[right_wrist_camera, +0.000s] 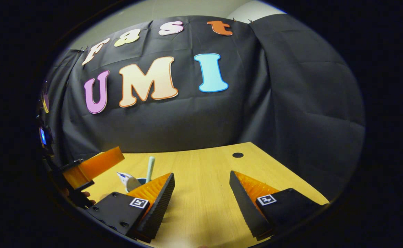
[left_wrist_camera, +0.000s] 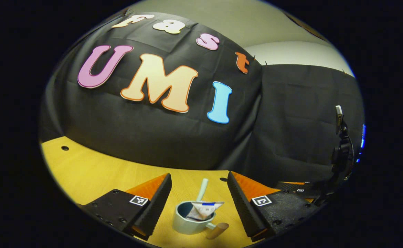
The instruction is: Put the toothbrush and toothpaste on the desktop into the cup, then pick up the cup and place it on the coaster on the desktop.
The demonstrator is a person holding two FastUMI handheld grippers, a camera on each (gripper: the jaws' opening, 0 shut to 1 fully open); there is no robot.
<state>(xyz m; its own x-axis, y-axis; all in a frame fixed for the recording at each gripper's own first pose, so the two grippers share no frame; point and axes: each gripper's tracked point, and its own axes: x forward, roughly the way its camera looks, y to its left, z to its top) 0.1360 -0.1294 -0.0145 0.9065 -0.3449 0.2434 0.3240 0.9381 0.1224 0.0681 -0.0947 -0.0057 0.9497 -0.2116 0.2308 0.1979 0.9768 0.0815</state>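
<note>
My left gripper [left_wrist_camera: 199, 198] hangs with its jaws spread wide, one to each side of the cup [left_wrist_camera: 191, 220], touching nothing. I judge that framing is there so I can close on the cup's body. The toothbrush [left_wrist_camera: 202, 189] and the toothpaste [left_wrist_camera: 205, 209] both stand in the cup, so the loading looks done. The cup sits on the desktop [left_wrist_camera: 94, 172], its wooden handle [left_wrist_camera: 217, 230] pointing toward me. My right gripper [right_wrist_camera: 201, 193] is wide open too, over bare wood and off to the side, clear of the lift. I can't spot the coaster.
</note>
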